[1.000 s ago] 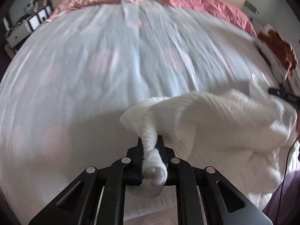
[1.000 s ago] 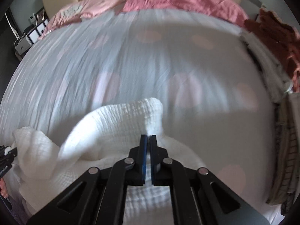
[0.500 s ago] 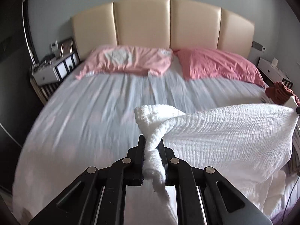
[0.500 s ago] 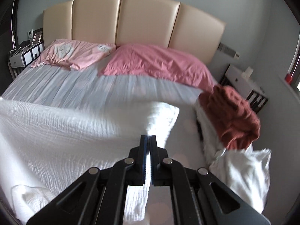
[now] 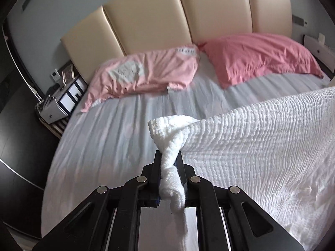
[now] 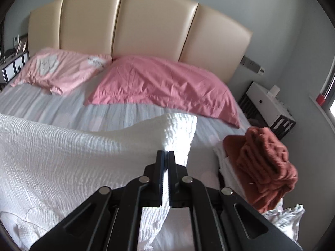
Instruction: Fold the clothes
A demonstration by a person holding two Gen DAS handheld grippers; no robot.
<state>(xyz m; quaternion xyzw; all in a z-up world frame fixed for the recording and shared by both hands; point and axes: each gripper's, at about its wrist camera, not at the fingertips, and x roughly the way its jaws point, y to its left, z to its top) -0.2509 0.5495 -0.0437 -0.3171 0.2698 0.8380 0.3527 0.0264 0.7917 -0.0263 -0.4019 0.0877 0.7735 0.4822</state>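
White crinkle-weave cloth, a garment or throw I cannot name more closely [image 5: 261, 146], fills the right half of the left wrist view. One corner is twisted into a rope and pinched between the fingers of the left claw [image 5: 170, 161], with a tail hanging out below. A second ago this view looked down on the bed [image 5: 117, 133] with the cloth slumped on it. Now the headboard [image 5: 178, 14] and both pink pillows [image 5: 146, 73] show, and the cloth runs taut toward the right edge of the view.

In the right wrist view the right claw [image 6: 165, 156] is pressed together on the opposite corner, flat and unbunched. The cloth [image 6: 73, 156] stretches away leftward as a raised sheet above the bed's foot end. A rust-red knit [image 6: 266, 167] sits on a pile of pale clothes [image 6: 226, 163] along the bed's right edge.

The lift has spread the cloth between the two claws. I judge it is being opened out so it can be laid flat for folding. Its surface is puckered and soft, and the lower part sags in loose folds.
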